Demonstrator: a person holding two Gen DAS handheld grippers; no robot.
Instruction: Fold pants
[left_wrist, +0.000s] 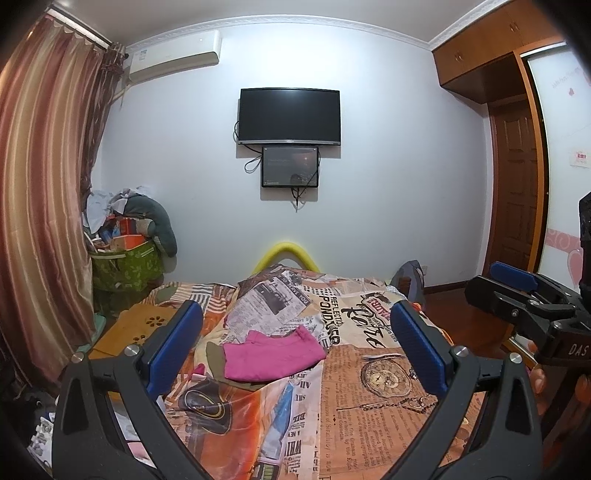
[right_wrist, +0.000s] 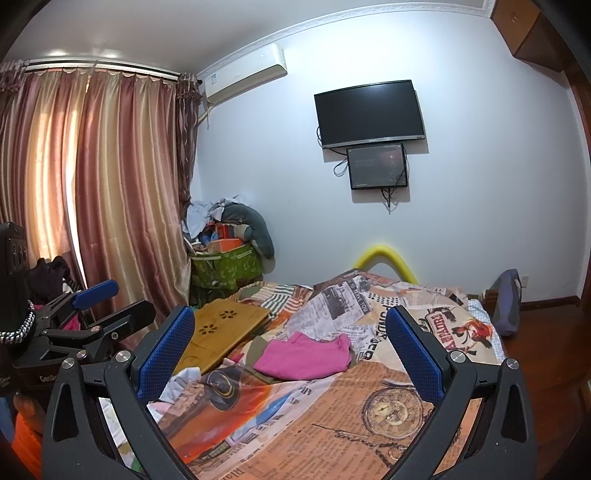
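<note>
Jaws on both grippers stand wide apart, nothing between them. Left gripper (left_wrist: 295, 347) and right gripper (right_wrist: 291, 350) hover side by side above near end of bed, well short of the pink pants (left_wrist: 271, 356), which lie in a flat, roughly rectangular bundle mid-bedspread (left_wrist: 369, 398), partly over an olive garment (left_wrist: 216, 356). Looks already folded or nearly; can't tell for sure. If more folding needed: approach low, take only the pink layer at its near corners w/ both grippers, avoid snagging olive cloth or bedspread, lift evenly, lay over w/o wrinkles. Wooden lap tray (right_wrist: 221, 332) sits left, clear of work.
</note>
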